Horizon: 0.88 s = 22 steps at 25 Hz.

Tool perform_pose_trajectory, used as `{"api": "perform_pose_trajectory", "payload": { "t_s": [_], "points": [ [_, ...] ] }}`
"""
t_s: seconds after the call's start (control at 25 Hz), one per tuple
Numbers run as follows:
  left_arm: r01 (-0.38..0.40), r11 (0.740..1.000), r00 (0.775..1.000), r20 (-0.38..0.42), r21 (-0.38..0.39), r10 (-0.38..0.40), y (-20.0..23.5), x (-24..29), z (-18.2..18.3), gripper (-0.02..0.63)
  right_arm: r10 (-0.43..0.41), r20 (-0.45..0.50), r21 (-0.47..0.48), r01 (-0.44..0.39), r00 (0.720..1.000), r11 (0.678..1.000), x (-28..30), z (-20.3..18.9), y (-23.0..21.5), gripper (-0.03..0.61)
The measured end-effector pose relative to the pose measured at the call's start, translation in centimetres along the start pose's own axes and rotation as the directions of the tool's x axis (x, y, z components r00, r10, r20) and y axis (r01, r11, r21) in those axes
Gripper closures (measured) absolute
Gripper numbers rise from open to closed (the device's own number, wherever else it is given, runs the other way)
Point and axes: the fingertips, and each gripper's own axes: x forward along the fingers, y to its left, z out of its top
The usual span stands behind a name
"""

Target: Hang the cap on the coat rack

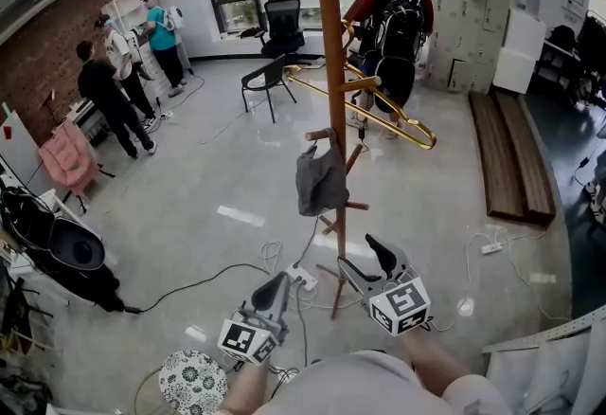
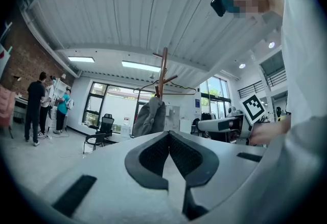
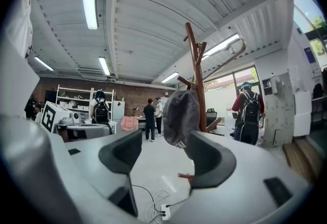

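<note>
A grey cap [image 1: 320, 181] hangs from a short peg of the brown wooden coat rack [image 1: 329, 53] in the middle of the head view. It also shows as the grey cap [image 3: 180, 117] beyond the right jaws and as the cap [image 2: 149, 116] on the rack pole [image 2: 162, 72] in the left gripper view. My left gripper [image 1: 280, 286] is shut and empty, low and left of the rack's base. My right gripper [image 1: 368, 259] is open and empty, just right of the pole and below the cap. Neither touches the cap.
A power strip [image 1: 301, 277] and cables lie on the floor by the rack's feet. A black chair [image 1: 265, 80], a gold garment rail [image 1: 379, 105] and a person with a backpack [image 1: 396, 29] stand behind. Three people [image 1: 118, 72] stand far left. A wooden bench [image 1: 511, 153] lies at right.
</note>
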Motion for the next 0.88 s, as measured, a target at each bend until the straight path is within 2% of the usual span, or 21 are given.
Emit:
{"api": "perform_pose_trajectory", "payload": {
  "t_s": [0.28, 0.32, 0.36, 0.88],
  "points": [
    [0.021, 1.000, 0.999, -0.027, -0.006, -0.021, -0.9, 1.1, -0.7, 0.606, -0.015, -0.068, 0.006, 0.016, 0.998, 1.000, -1.0, -3.1, -0.9, 0.307],
    [0.024, 1.000, 0.999, -0.032, -0.004, -0.024, -1.0, 1.2, -0.9, 0.606, -0.027, -0.071, 0.005, 0.027, 0.997, 1.000, -1.2, -3.4, -1.2, 0.359],
    [0.025, 1.000, 0.999, -0.036, -0.006, -0.025, -1.1, 1.3, -1.0, 0.606, -0.036, -0.071, 0.002, 0.036, 0.997, 0.999, -1.3, -3.6, -1.3, 0.562],
    [0.026, 1.000, 0.998, -0.060, -0.014, -0.027, -1.4, 2.1, -1.5, 0.606, -0.039, -0.072, 0.044, 0.042, 0.997, 0.998, -1.9, -4.6, -2.2, 0.566]
  ]
}}
